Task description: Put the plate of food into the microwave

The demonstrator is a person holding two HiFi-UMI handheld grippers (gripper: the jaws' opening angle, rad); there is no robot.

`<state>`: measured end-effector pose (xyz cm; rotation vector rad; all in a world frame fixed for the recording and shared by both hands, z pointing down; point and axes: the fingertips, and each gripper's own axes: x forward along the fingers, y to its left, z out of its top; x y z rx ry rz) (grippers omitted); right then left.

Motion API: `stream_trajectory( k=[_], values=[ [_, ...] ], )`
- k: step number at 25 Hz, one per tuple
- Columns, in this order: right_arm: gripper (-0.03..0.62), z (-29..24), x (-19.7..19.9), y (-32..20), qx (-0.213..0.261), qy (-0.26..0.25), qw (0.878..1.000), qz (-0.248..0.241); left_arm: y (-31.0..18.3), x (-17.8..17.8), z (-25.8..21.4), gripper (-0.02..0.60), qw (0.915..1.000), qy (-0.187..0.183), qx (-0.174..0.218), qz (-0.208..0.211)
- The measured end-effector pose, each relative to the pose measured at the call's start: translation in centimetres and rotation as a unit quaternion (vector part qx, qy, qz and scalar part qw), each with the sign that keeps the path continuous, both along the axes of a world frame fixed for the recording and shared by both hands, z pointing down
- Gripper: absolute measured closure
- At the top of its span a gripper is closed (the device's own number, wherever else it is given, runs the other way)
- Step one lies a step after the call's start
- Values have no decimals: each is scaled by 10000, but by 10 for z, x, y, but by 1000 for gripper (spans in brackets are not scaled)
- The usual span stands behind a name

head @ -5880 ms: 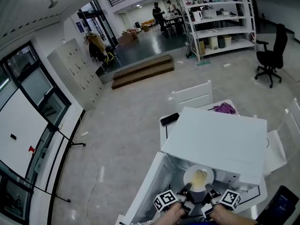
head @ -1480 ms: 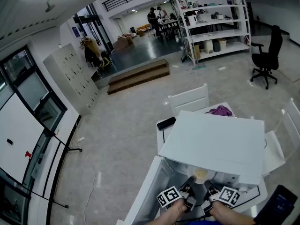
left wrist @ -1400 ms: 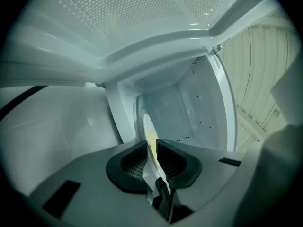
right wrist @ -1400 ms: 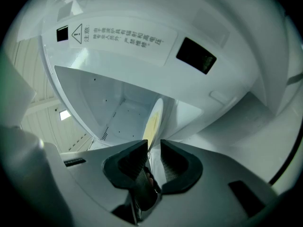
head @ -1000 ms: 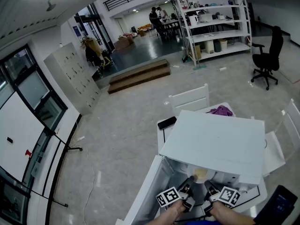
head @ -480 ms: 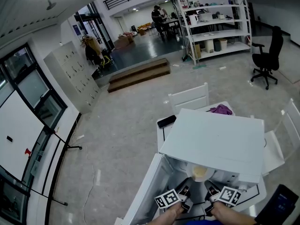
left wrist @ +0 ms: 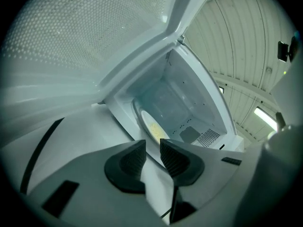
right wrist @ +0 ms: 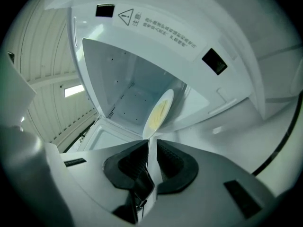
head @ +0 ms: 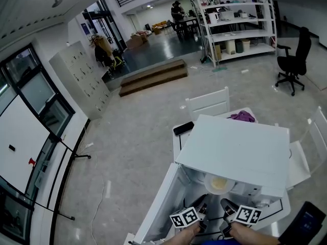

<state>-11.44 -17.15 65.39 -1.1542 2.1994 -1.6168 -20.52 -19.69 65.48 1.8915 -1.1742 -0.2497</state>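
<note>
On the white surface (head: 177,143), the left tool (left wrist: 152,156) is held narrowly open and empty. The right tool (right wrist: 151,156) is likewise slightly parted, with nothing gripped. Just past its tips, the round white plate of food (head: 218,184) is seen deeper inside the smooth white microwave (head: 240,152) than seconds before. A warning triangle (right wrist: 125,17) is printed above.

The plate (head: 218,184) sits inside the microwave (head: 240,152), which stands on the bench (head: 177,146) with its door (head: 156,213) swung out left; a phone (head: 183,128) lies behind it, a chair (head: 208,103) beyond.
</note>
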Motion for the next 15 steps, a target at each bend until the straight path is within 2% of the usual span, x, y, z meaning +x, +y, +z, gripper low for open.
stream_trajectory(
  k=[1,3,5,9,15],
  values=[
    [537,1,-1,2,16,72,10000,-58,0,2,-1,482,9999,-91,26,51],
    [592,1,-3,7,33,207,9997,-161,1,6,-2,483,9995,-261,87,174],
    [592,1,-3,12,25,282,9994,-223,2,11,-3,499,9987,-414,125,269],
    [592,2,1,19,0,373,9990,-250,1,18,-3,572,9970,-651,160,383],
    [592,-6,0,30,258,632,9963,-519,-4,28,-6,574,9958,-748,170,499]
  ],
)
